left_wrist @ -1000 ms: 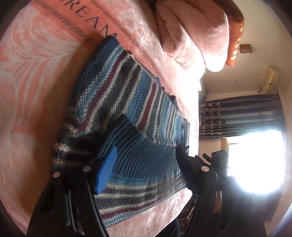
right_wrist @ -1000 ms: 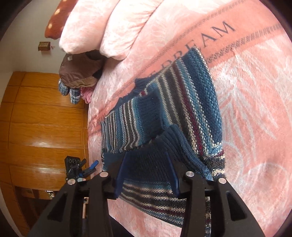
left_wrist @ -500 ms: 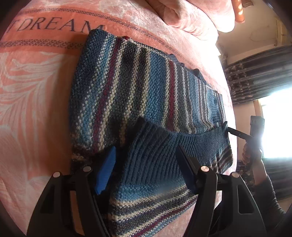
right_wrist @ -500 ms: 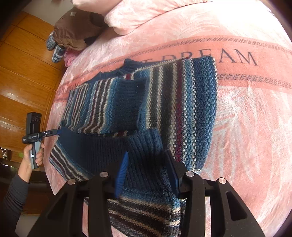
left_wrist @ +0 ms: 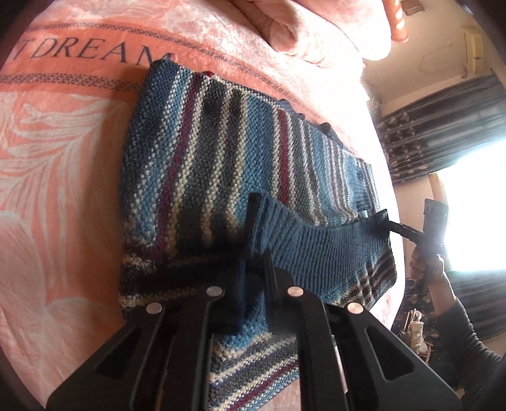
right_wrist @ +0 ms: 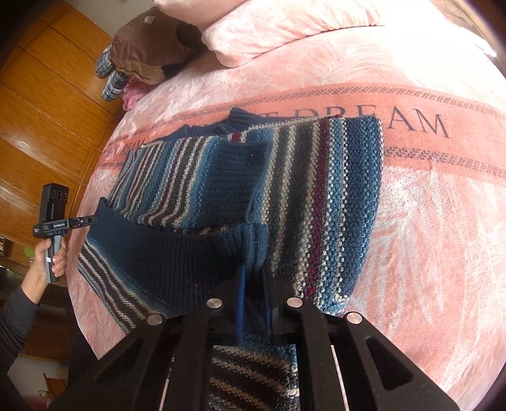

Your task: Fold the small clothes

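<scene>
My blue striped knitted sweater (left_wrist: 227, 164) lies flat on the pink plush blanket (left_wrist: 57, 164) of the bed, its ribbed hem (right_wrist: 177, 253) folded up over its body. Pink pillows (right_wrist: 284, 28) lie behind it.

sweater (left_wrist: 221, 164): 1 | grippers: 2 | pillows (right_wrist: 284, 28): 2 | blanket (left_wrist: 57, 151): 1

Left tongs (left_wrist: 253, 278) pinched on striped sweater's (left_wrist: 221, 158) ribbed hem (left_wrist: 316, 246).

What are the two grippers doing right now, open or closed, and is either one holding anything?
Left gripper: shut on the ribbed hem of the striped sweater.
Right gripper: shut on the same hem, at its other end.
</scene>
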`<state>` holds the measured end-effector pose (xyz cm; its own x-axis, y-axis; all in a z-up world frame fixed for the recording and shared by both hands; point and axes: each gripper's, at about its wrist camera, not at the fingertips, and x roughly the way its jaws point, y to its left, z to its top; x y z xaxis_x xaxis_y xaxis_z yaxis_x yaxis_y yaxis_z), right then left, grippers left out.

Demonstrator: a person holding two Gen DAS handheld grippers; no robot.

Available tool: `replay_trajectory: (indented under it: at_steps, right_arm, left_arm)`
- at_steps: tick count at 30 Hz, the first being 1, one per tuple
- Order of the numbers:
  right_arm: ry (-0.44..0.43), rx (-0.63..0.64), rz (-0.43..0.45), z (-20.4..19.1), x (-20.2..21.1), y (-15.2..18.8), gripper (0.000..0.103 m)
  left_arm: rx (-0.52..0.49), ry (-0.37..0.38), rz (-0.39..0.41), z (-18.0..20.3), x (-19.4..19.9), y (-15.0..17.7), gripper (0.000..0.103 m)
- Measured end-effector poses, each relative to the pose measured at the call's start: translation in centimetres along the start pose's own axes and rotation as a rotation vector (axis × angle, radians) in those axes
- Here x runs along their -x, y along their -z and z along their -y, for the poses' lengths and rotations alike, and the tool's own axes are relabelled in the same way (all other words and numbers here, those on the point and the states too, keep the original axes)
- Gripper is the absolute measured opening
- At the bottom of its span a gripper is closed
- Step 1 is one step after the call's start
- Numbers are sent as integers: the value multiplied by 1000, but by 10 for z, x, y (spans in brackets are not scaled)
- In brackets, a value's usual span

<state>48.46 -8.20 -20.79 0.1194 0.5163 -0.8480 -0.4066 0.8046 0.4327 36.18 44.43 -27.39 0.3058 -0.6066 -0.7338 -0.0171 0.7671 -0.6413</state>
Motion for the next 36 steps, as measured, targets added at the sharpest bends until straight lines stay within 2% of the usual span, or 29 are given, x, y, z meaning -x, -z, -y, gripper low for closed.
replay_trajectory:
  at_steps: [8,12,16,24,27,32,36]
  right_arm:
    - [-13,36,124,-27,60,-9,9]
    - [-4,28,182,-29,81,-28,8]
    - [28,15,196,-29,85,-54,8]
    - [75,-75,210,-4,65,-112,8]
    - [119,-102,186,7,44,-135,8]
    - [224,-128,68,24,-15,-155,8]
    - [261,-152,55,32,-32,-165,8]
  left_arm:
    - [-88,50,125,40,49,-14,7]
    - [-105,46,170,50,63,-38,7]
    - [-116,19,178,58,61,-69,7]
    - [-88,-40,183,55,43,-140,7]
    - [-50,-73,163,43,29,-162,7]
    - [78,-178,33,3,-24,-181,7]
    - [136,-155,47,-11,-31,-189,7]
